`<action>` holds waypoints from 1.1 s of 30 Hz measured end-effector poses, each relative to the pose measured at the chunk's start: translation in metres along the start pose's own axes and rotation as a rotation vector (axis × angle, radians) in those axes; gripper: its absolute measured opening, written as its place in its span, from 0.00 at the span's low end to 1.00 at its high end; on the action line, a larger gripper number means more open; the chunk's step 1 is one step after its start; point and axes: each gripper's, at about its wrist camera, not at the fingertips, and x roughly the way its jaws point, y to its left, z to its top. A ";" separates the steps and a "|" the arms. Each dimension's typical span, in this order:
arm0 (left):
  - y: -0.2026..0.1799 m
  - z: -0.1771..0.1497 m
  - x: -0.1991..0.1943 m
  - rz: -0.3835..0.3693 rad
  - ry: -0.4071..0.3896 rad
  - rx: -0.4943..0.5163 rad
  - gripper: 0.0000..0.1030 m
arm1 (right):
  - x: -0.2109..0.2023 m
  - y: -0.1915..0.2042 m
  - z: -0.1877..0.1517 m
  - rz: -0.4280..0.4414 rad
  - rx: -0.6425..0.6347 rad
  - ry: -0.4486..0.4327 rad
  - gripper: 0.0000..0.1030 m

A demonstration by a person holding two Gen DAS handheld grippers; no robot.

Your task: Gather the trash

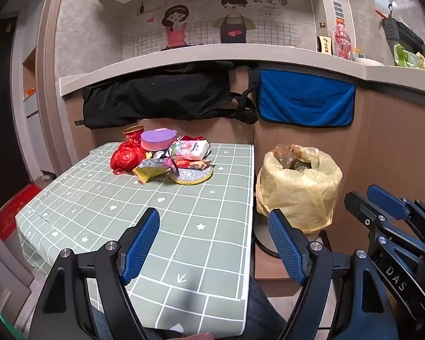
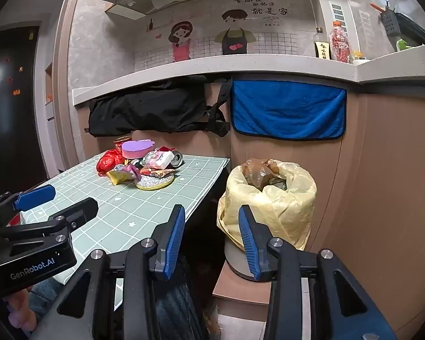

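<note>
A pile of trash (image 1: 167, 155) lies at the far end of the green checked table (image 1: 155, 226): a crumpled red bag (image 1: 126, 155), a yellow packet (image 1: 150, 171), snack wrappers (image 1: 188, 148) and a red paper cup (image 1: 133, 133). The pile (image 2: 144, 167) also shows in the right wrist view. A bin lined with a yellow bag (image 1: 297, 181) stands right of the table, partly filled. My left gripper (image 1: 214, 243) hangs wide open over the table's near edge, well short of the pile. Beside the table, my right gripper (image 2: 211, 240) stands open and empty in front of the bin (image 2: 269, 195).
A purple sponge (image 1: 158, 138) and a round glittery mat (image 1: 191, 174) sit in the pile. A black cloth (image 1: 155, 99) and a blue towel (image 1: 306, 99) hang from the counter (image 1: 184, 53) behind. Bottles (image 1: 342, 39) stand on it. A person's jeans-clad leg (image 2: 178, 306) is below.
</note>
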 end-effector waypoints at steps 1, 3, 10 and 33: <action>0.000 0.000 0.000 0.001 0.001 0.000 0.77 | 0.000 0.000 0.000 0.000 0.000 0.000 0.36; 0.002 0.000 0.000 0.002 0.005 -0.002 0.77 | 0.001 -0.001 0.000 0.004 0.002 0.001 0.36; 0.002 0.004 -0.004 0.008 0.008 0.003 0.77 | 0.003 -0.002 0.002 0.009 0.007 0.007 0.36; 0.010 0.004 0.004 0.019 0.013 0.010 0.77 | 0.000 -0.001 0.004 0.003 0.017 -0.001 0.36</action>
